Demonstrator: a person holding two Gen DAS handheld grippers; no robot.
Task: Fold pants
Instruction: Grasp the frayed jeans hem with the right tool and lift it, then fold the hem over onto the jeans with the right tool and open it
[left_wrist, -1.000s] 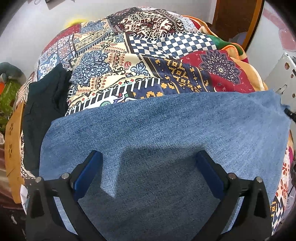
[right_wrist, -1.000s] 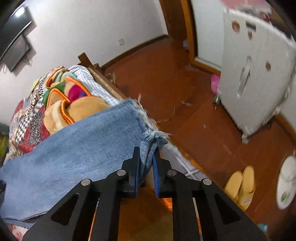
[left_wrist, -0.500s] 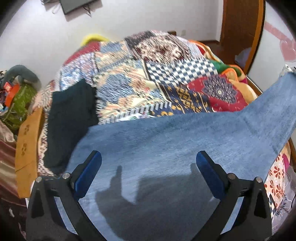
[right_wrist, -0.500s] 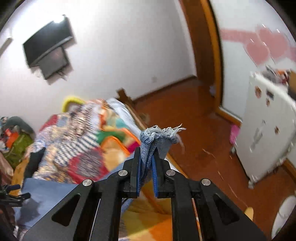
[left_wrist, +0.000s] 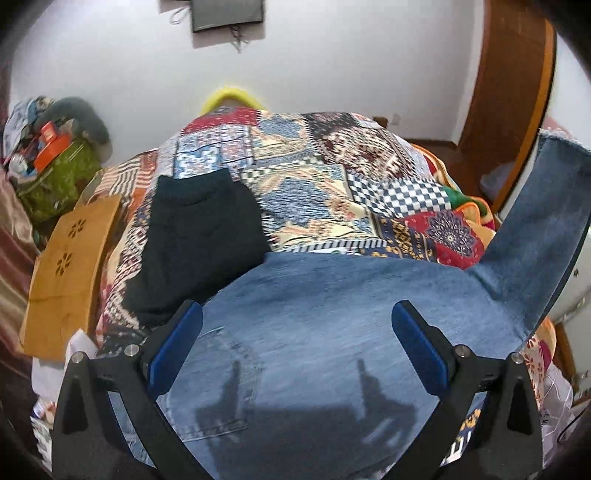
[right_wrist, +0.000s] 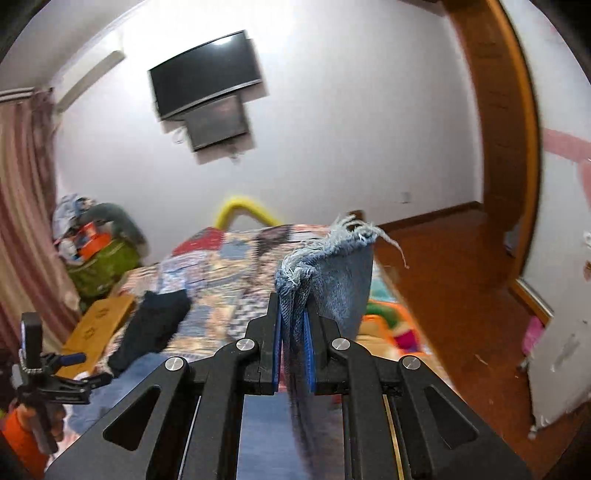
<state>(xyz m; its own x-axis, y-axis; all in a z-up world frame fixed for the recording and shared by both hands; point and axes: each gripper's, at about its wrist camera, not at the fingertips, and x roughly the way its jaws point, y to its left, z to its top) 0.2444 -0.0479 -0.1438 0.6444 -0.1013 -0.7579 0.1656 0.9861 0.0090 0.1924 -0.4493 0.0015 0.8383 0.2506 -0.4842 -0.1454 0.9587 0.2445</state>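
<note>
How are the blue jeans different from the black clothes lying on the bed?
The blue jeans are faded denim with a frayed hem; the black clothes are plain and dark. The jeans are spread wide, with one end pinched and lifted by the right hand-held gripper; the black clothes lie in a small pile, touched by no gripper. Both rest on the patchwork bedspread.

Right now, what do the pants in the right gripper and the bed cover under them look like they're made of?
The pants look like blue denim: matte, faded woven cloth with a frayed white-thread hem above the right gripper, and a stitched pocket in the left wrist view. The bed cover looks like thin printed cloth, probably cotton or a blend: flat patchwork-style patterns, no sheen.
</note>
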